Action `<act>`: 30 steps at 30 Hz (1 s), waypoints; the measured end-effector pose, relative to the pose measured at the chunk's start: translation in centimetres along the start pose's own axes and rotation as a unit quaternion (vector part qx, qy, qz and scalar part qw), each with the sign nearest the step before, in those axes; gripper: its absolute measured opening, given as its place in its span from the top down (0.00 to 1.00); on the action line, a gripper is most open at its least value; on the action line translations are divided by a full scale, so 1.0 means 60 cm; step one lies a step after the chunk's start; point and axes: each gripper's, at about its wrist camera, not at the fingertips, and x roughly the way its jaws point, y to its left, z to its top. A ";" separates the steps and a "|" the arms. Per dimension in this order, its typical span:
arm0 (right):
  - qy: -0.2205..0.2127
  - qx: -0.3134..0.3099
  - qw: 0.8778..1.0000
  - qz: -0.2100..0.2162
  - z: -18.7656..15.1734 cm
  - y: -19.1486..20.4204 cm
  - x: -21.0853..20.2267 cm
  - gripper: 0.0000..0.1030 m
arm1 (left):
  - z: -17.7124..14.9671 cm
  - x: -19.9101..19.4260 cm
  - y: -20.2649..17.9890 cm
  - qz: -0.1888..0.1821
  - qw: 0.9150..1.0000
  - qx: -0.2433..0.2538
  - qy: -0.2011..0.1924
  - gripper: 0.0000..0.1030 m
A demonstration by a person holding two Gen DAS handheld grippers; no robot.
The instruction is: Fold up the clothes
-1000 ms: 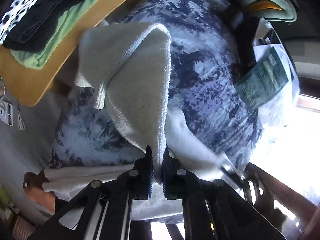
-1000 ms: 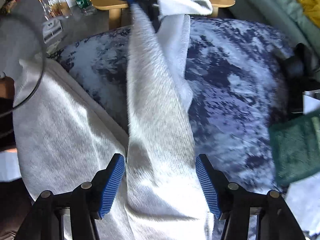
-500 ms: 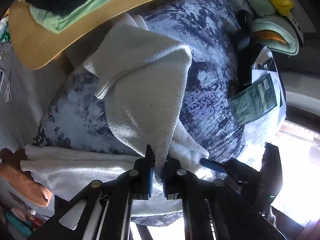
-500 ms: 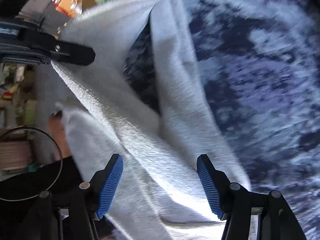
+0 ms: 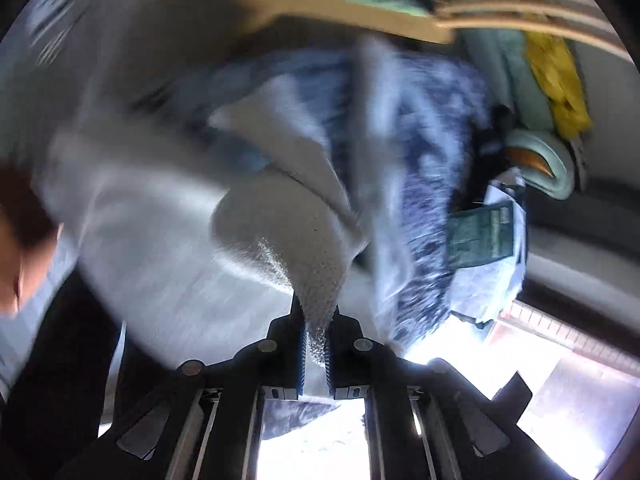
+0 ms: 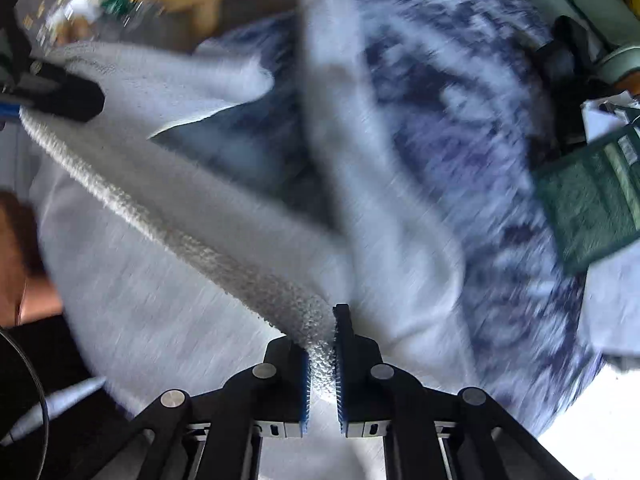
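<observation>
A white terry towel (image 5: pixel 280 220) lies partly lifted over a blue-and-white patterned cover (image 5: pixel 420 140). My left gripper (image 5: pixel 316 320) is shut on a bunched corner of it, and the cloth rises out from between the pads. In the right wrist view the same towel (image 6: pixel 200 208) stretches as a taut edge from the left gripper (image 6: pixel 68 96) at the far left down to my right gripper (image 6: pixel 322 340). The right jaws are closing, and the towel's edge is pinched between their blue pads. A second strip of the towel runs up over the patterned cover (image 6: pixel 460 120). Both views are blurred by motion.
A wooden seat (image 5: pixel 340 4) with folded green and dark clothes stands beyond the cover. A green packet (image 6: pixel 588 200) on white paper lies at the right. Yellow cloth (image 5: pixel 560 80) and pale green bedding sit at the far right. A person's arm (image 5: pixel 20 240) shows at the left edge.
The right jaws, wide apart around the towel before, have closed on its edge. The left gripper has swung sideways with its corner, pulling the towel taut between the two grippers.
</observation>
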 end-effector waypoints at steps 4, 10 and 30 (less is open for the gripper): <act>0.047 0.005 0.998 0.034 -0.062 0.060 0.041 0.92 | -0.046 0.048 0.108 0.039 0.997 -0.065 0.019 0.93; 0.084 0.066 0.993 0.058 -0.093 0.066 0.119 0.92 | -0.054 0.110 0.147 0.069 0.992 -0.095 0.045 0.90; 0.066 0.402 0.901 0.147 -0.218 -0.143 0.042 0.53 | 0.189 0.062 -0.015 0.184 0.980 0.077 0.012 0.24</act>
